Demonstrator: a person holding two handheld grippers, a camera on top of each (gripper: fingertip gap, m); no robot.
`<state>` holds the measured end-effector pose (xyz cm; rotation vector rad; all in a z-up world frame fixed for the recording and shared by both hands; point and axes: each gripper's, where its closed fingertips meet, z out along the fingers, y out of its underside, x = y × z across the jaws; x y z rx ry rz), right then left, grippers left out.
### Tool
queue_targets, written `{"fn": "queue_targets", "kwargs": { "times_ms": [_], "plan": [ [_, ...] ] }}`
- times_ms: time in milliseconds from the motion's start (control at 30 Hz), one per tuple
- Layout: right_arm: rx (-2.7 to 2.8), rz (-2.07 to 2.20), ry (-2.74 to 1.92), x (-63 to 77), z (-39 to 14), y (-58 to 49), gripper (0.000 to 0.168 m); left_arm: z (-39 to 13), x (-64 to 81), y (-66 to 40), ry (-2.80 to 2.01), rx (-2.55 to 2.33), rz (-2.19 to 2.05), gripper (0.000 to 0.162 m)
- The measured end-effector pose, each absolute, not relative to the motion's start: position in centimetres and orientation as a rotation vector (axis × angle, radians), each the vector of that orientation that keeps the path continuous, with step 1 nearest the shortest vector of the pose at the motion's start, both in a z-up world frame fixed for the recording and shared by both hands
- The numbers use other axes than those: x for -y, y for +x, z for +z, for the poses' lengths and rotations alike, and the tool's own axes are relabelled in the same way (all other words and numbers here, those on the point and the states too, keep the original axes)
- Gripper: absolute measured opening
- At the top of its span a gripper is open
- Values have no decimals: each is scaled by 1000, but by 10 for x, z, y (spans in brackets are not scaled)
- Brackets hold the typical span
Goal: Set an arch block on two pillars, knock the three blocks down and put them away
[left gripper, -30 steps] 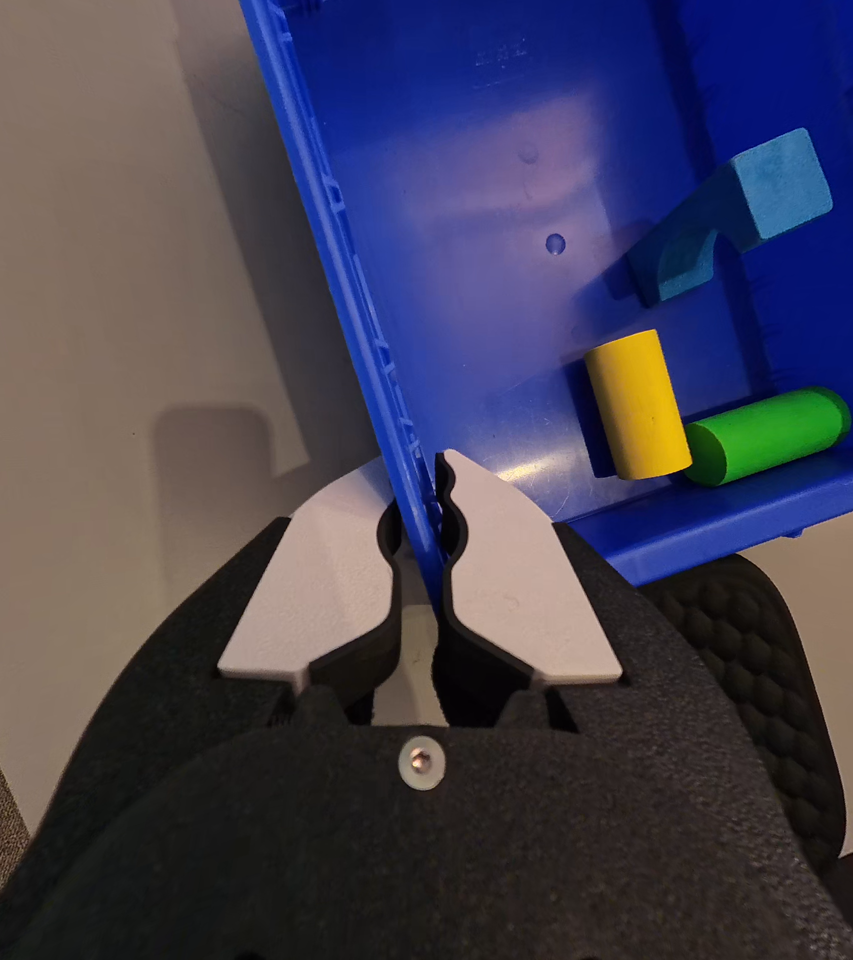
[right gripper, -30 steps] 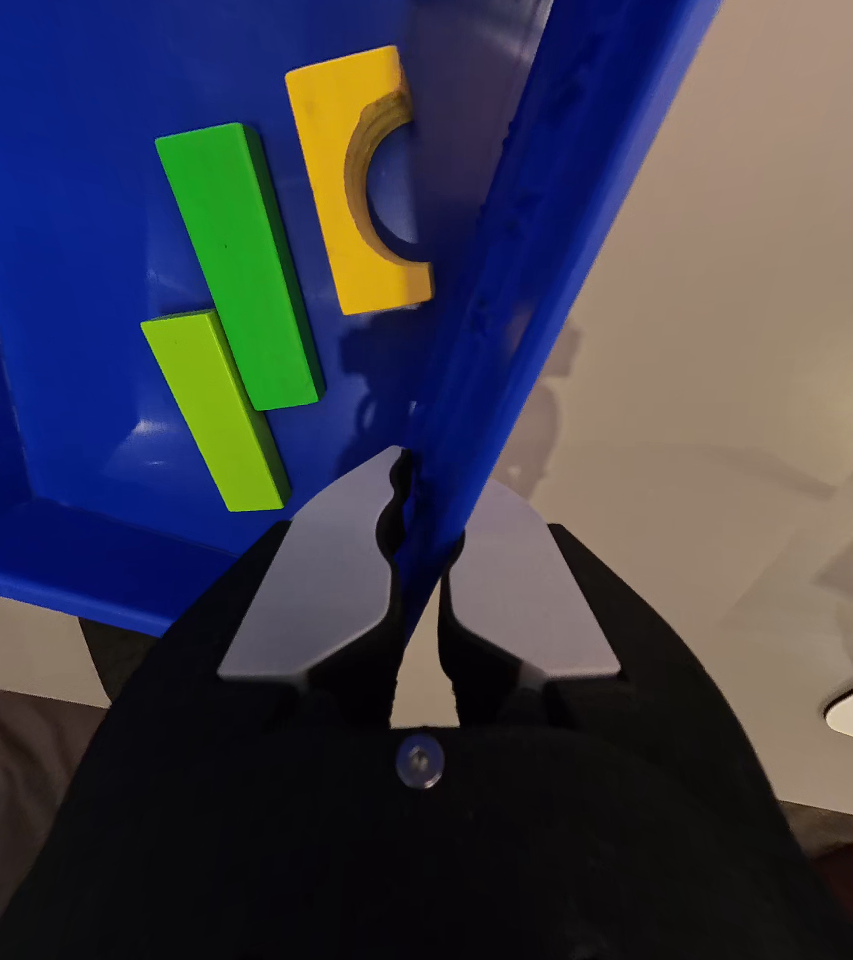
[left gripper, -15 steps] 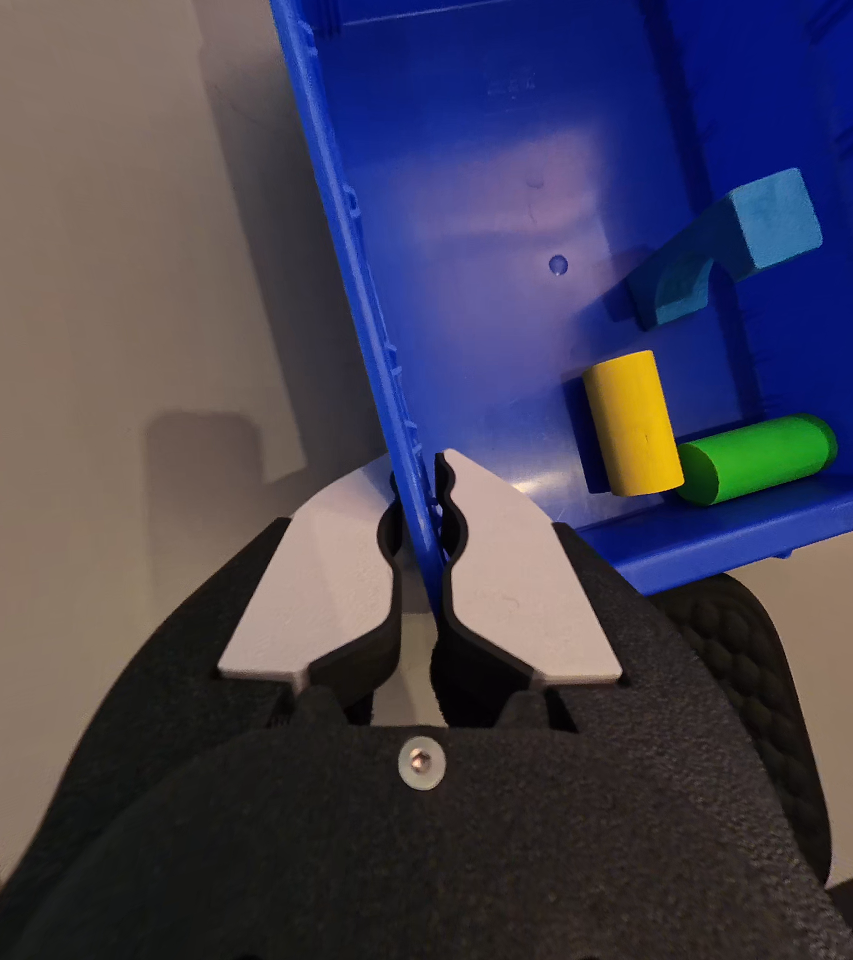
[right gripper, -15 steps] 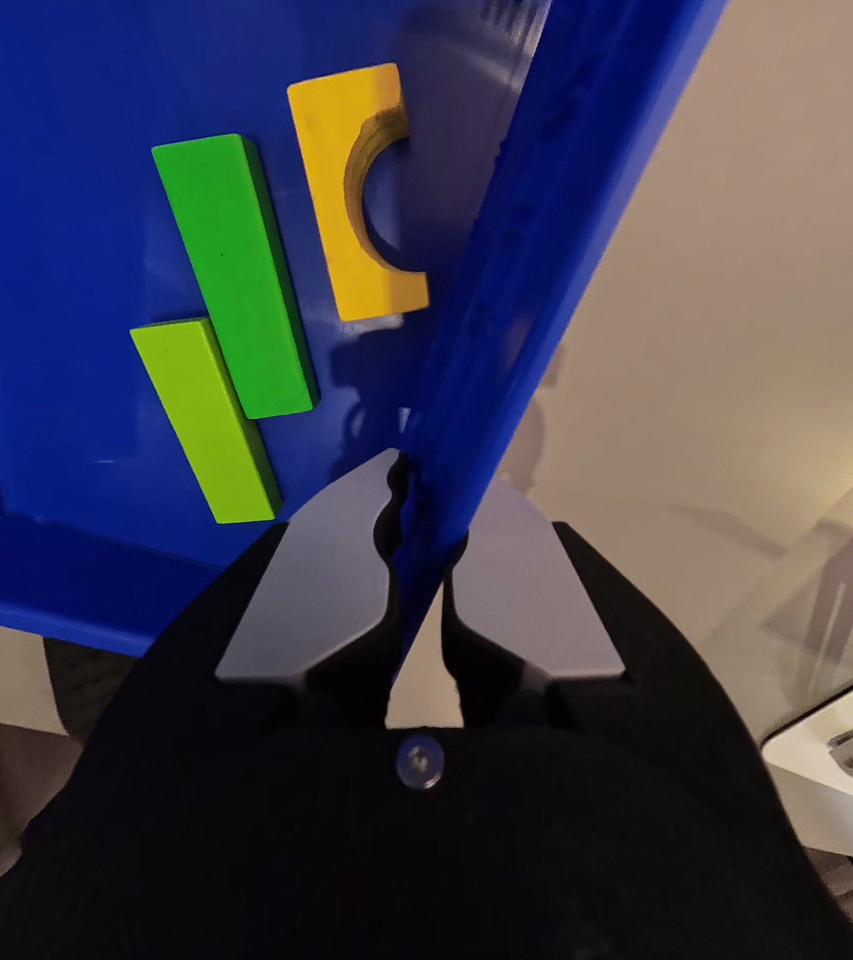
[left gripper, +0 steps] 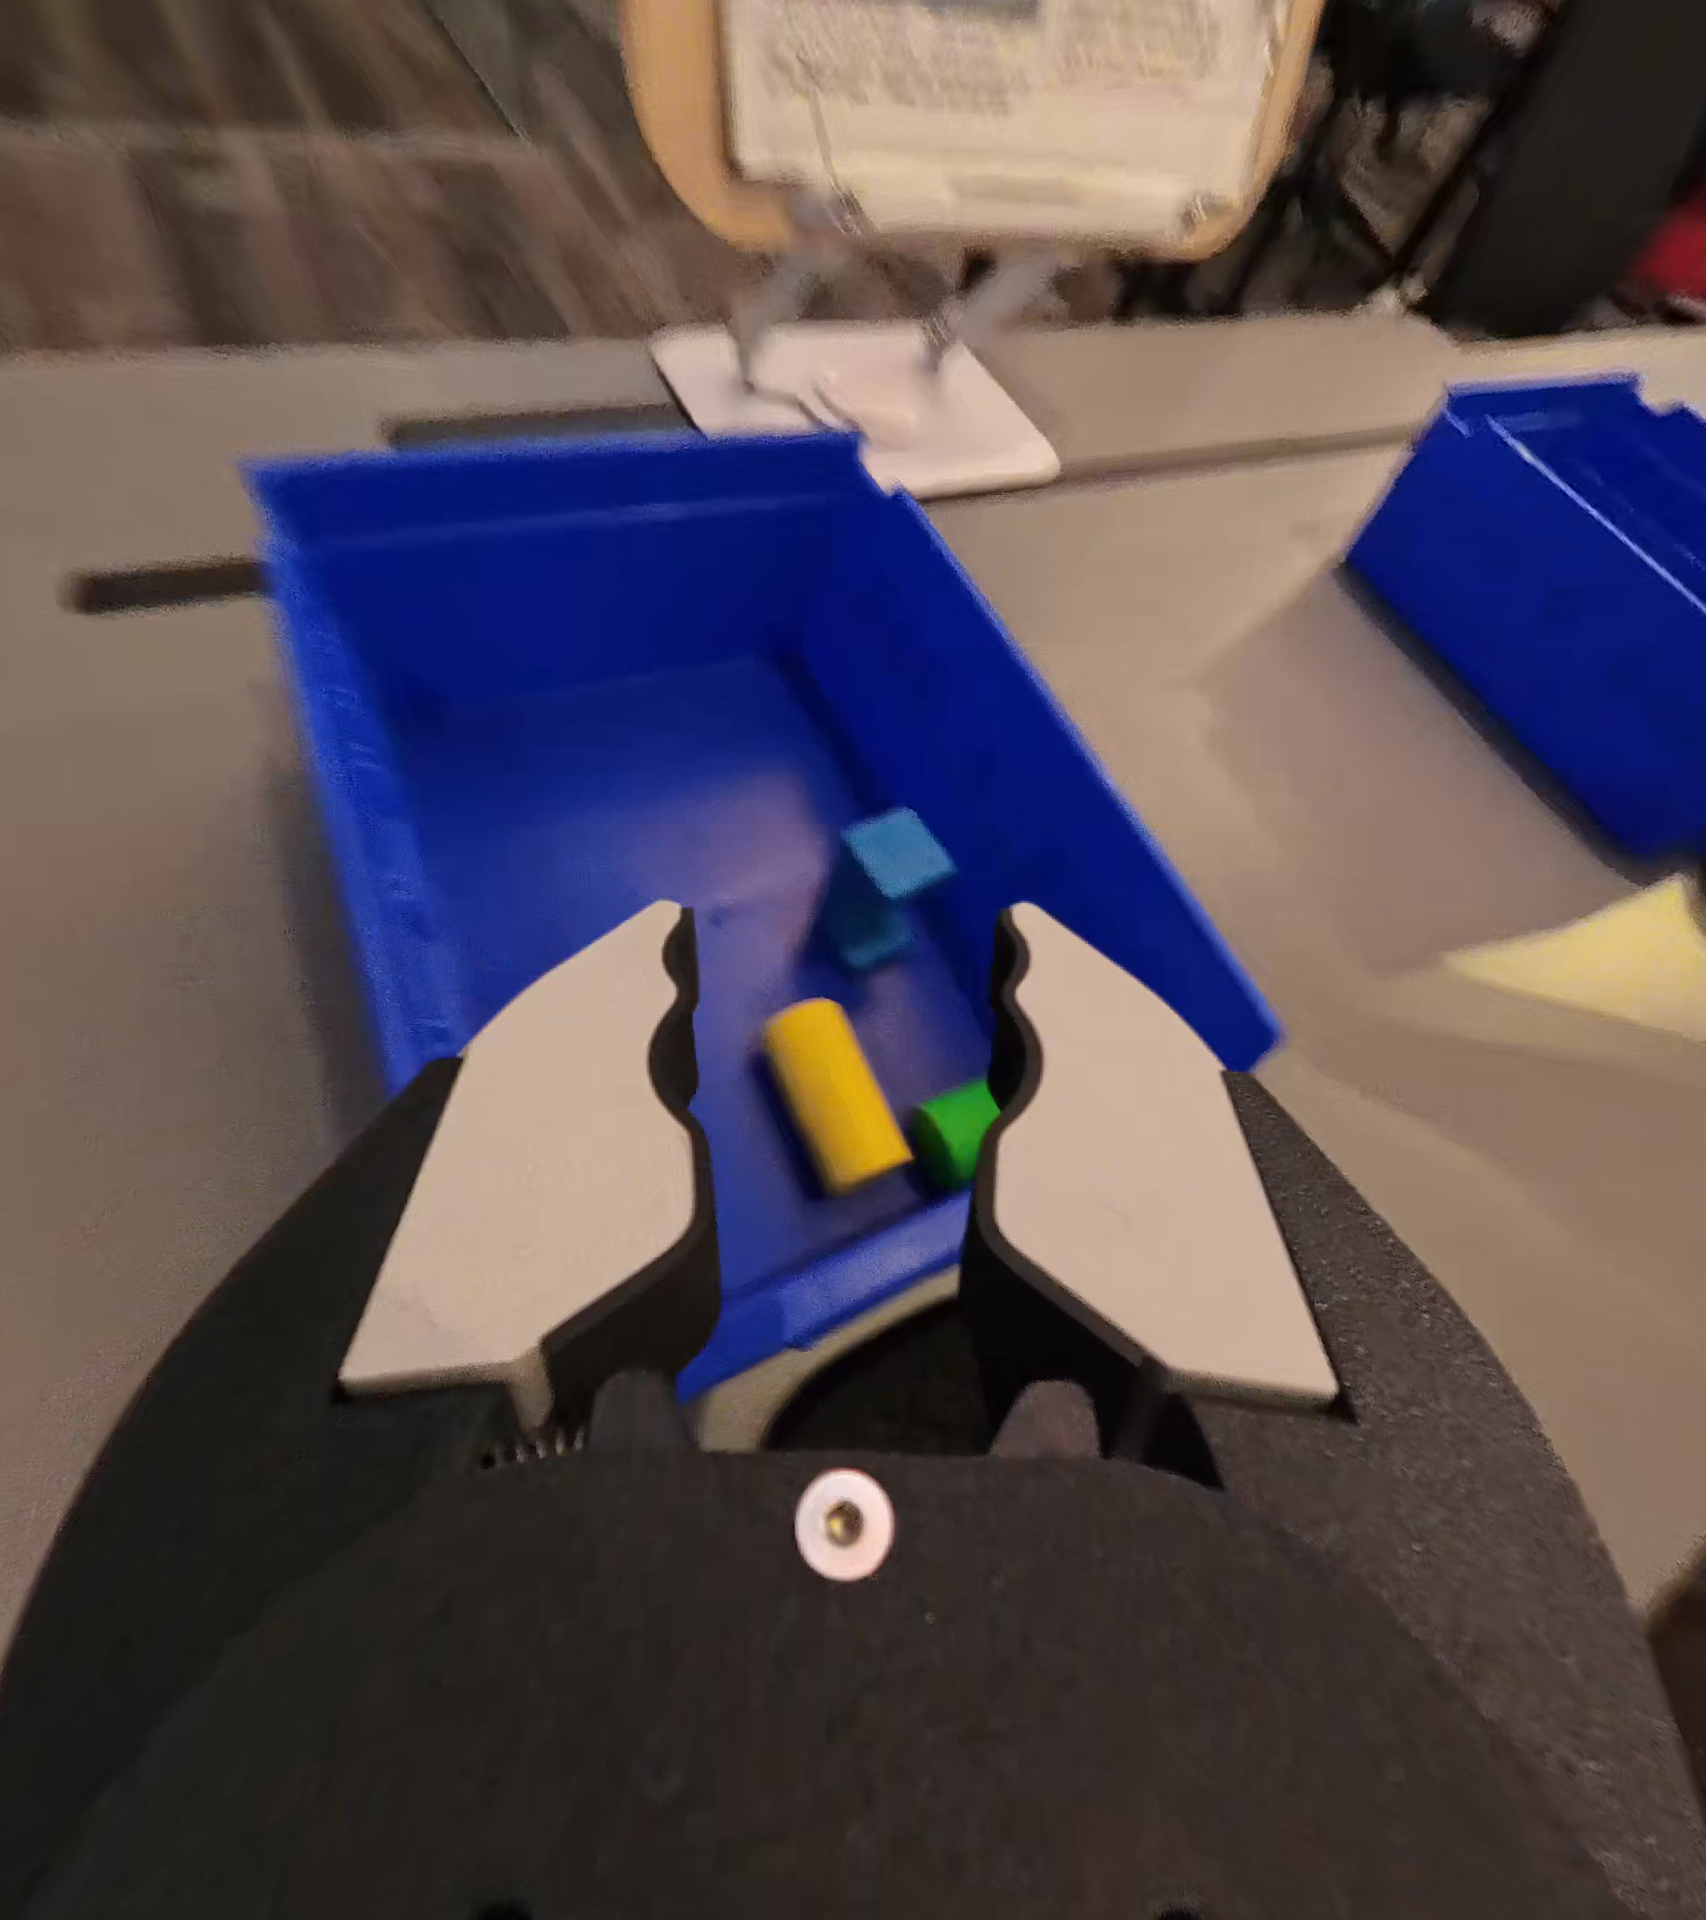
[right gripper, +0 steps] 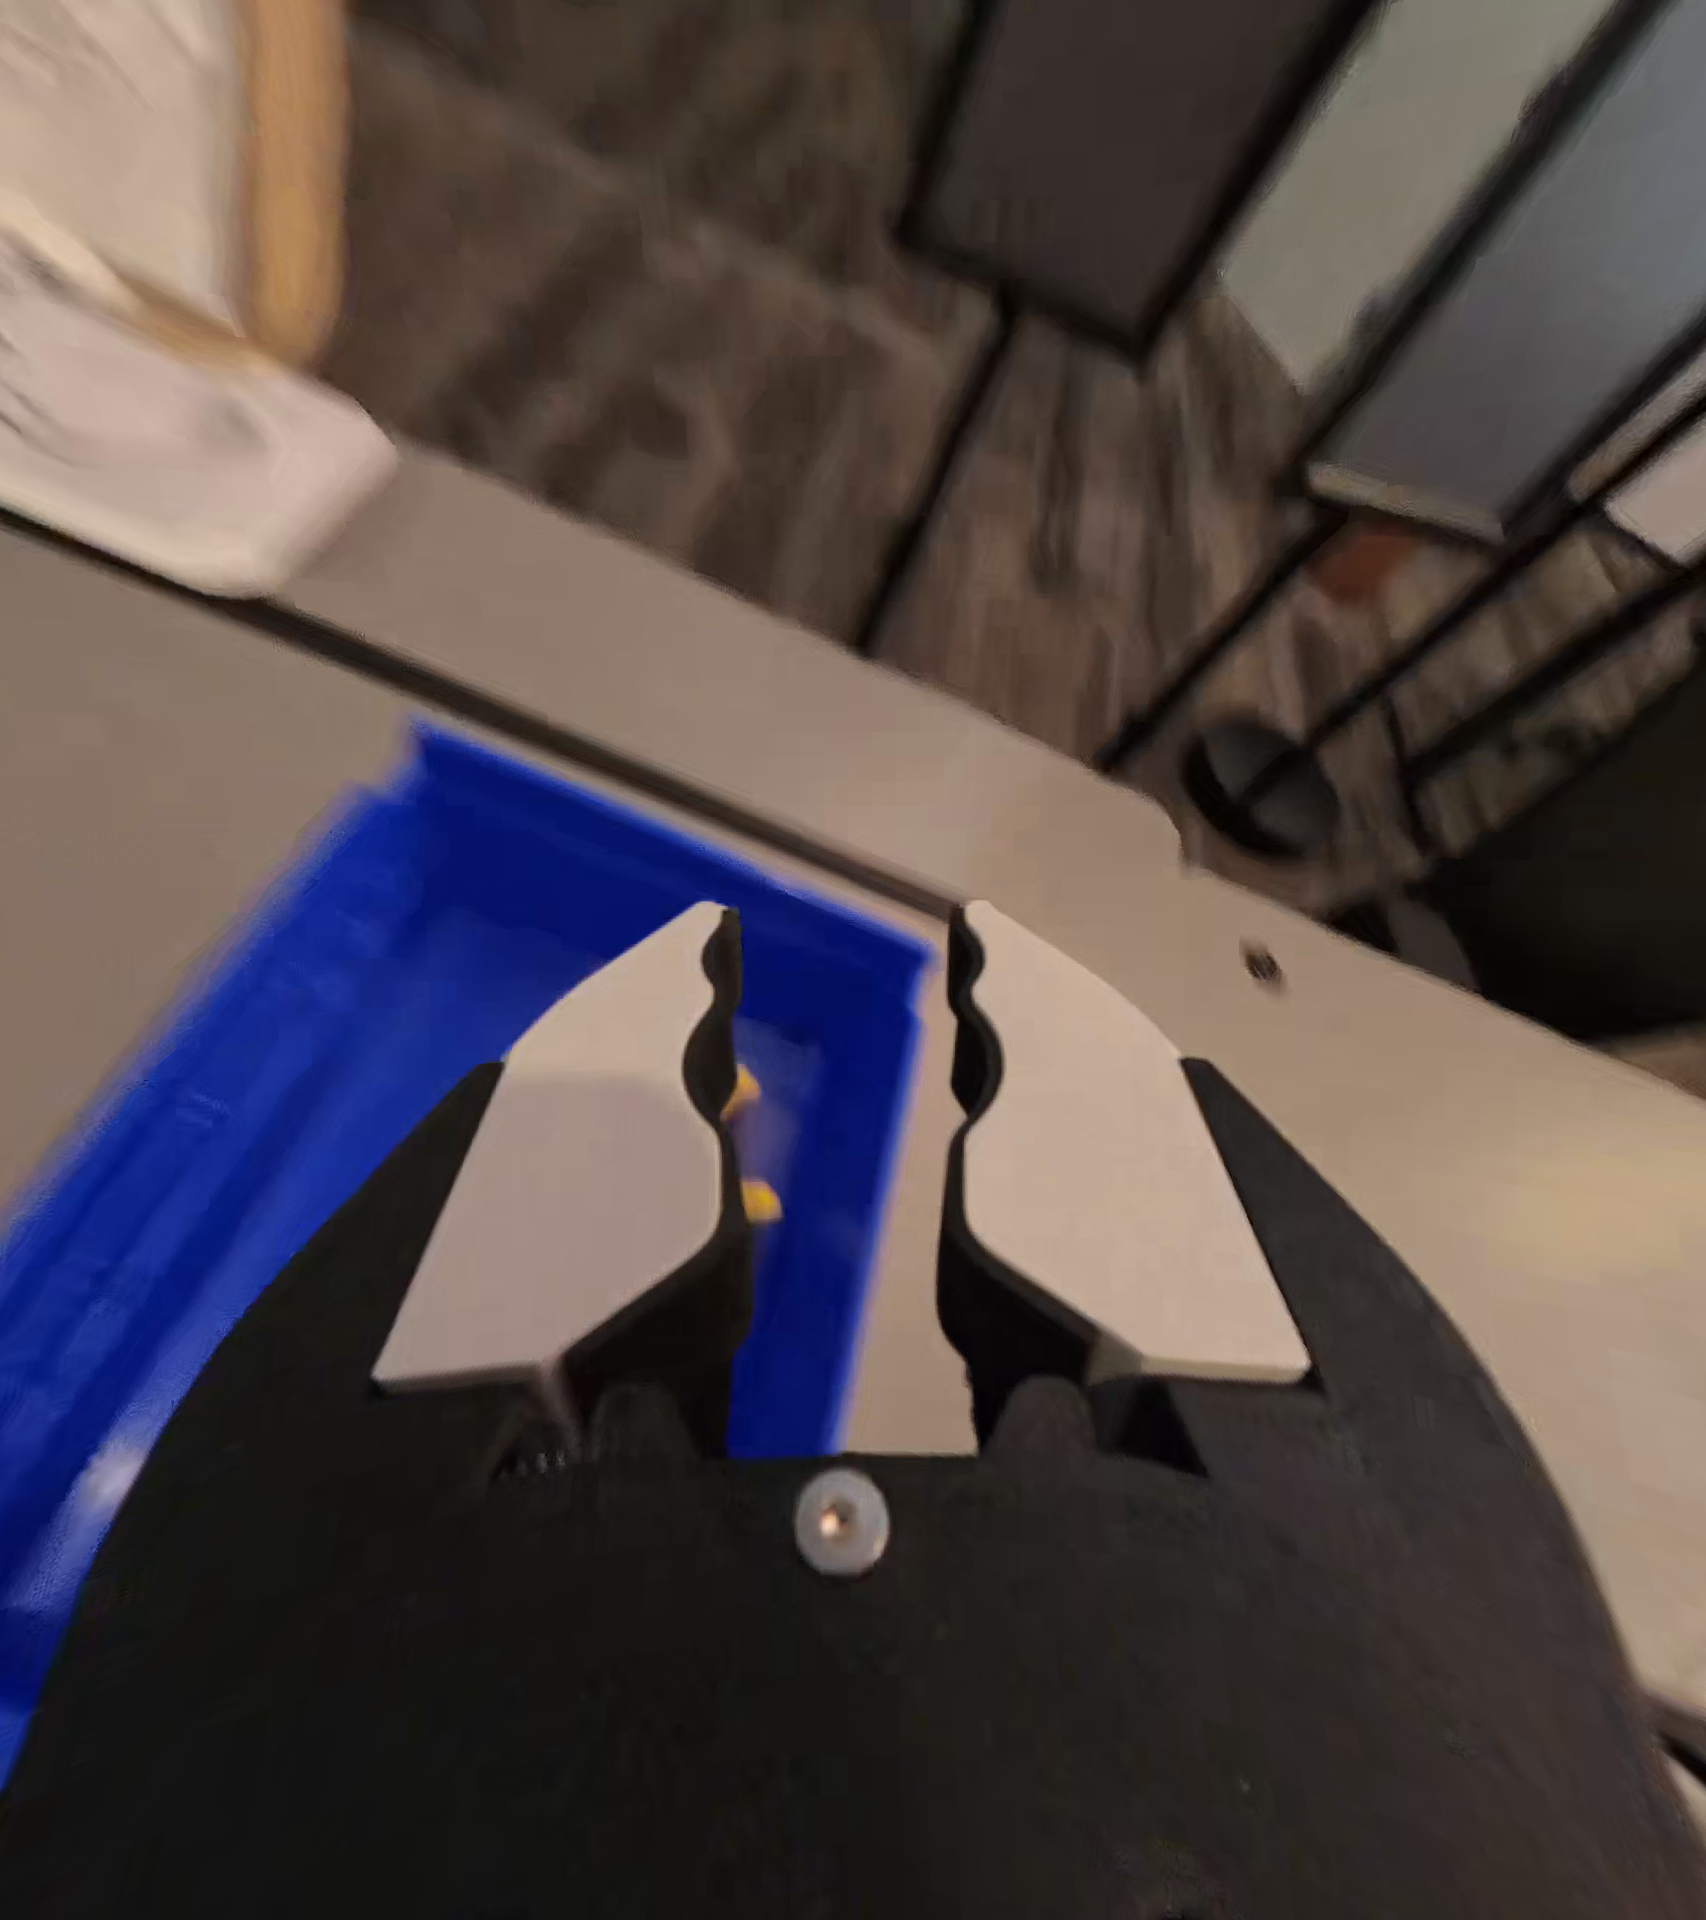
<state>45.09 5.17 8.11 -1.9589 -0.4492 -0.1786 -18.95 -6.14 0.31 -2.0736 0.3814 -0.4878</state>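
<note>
In the left wrist view a blue bin (left gripper: 558,644) stands on the grey table and holds a blue arch block (left gripper: 885,894), a yellow cylinder (left gripper: 833,1107) and a green cylinder (left gripper: 953,1127). My left gripper (left gripper: 844,914) is open and empty, held above the bin's near end. In the right wrist view a second blue bin (right gripper: 236,1091) stands on the table with a yellow arch block (right gripper: 750,1143) showing partly behind a finger. My right gripper (right gripper: 838,914) is open and empty above that bin's right wall. Both views are blurred.
The second blue bin (left gripper: 1597,613) also shows at the right of the left wrist view. A white stand base (left gripper: 859,416) with a wooden-framed board (left gripper: 974,114) stands at the table's far edge. The far table edge (right gripper: 828,665) runs diagonally; black shelf frames stand beyond it. There is about 65 centimeters between the tips of the two grippers.
Both grippers have let go of the bin walls, opened, and pulled back and up. Both cameras have tilted up from looking straight down, showing the table and room.
</note>
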Motion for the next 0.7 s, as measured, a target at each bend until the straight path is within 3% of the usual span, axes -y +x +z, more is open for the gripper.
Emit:
{"fn": "queue_targets", "kwargs": {
  "times_ms": [200,433,533,600,700],
  "plan": [
    [517,294,-1654,-32,130,337,44,-70,67,-156,-2547,-575,-261,50],
    [660,364,-1450,-18,153,275,42,-122,58,-162,-2859,-514,-73,52],
    [689,371,-1462,-18,146,271,42,-142,64,-162,-3003,-465,-102,48],
    [711,411,-1481,-19,133,267,42,-148,65,-157,-3042,-446,-169,33],
    [753,497,-1533,-21,113,254,41,-144,57,-160,-2995,-526,-162,33]
  ]
}}
